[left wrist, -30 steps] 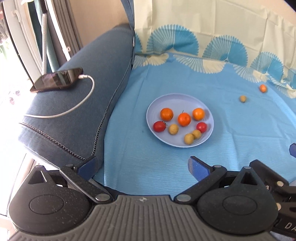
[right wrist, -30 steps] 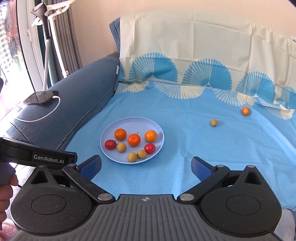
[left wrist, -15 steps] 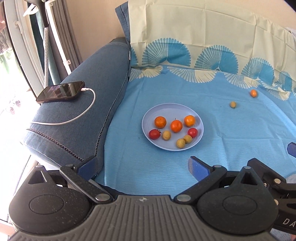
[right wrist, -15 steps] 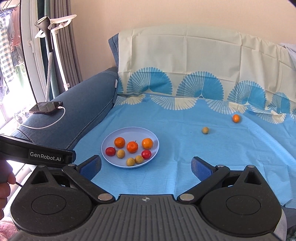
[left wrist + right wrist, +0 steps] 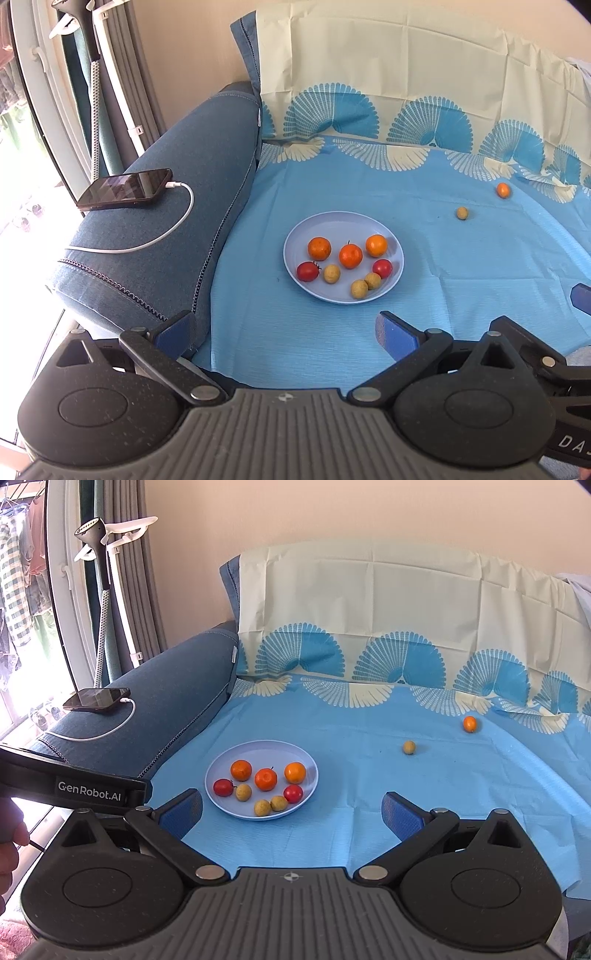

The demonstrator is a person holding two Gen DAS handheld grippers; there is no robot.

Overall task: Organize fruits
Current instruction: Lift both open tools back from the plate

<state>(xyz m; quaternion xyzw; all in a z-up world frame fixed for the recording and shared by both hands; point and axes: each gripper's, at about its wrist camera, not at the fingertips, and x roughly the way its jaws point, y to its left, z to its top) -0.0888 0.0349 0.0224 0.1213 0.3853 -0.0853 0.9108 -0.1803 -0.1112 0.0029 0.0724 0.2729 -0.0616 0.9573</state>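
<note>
fruits: eight on plate (image 5: 221, 768), tan fruit (image 5: 409, 747) and small orange (image 5: 470, 723) loose on sofa cover (image 5: 369, 812), well apart from plate | handling: small, round, probably soft-skinned (rolls easily), pinch lightly across middle | left gripper (image 5: 284, 326) fingers spread, empty | right gripper (image 5: 291, 808) same
</note>
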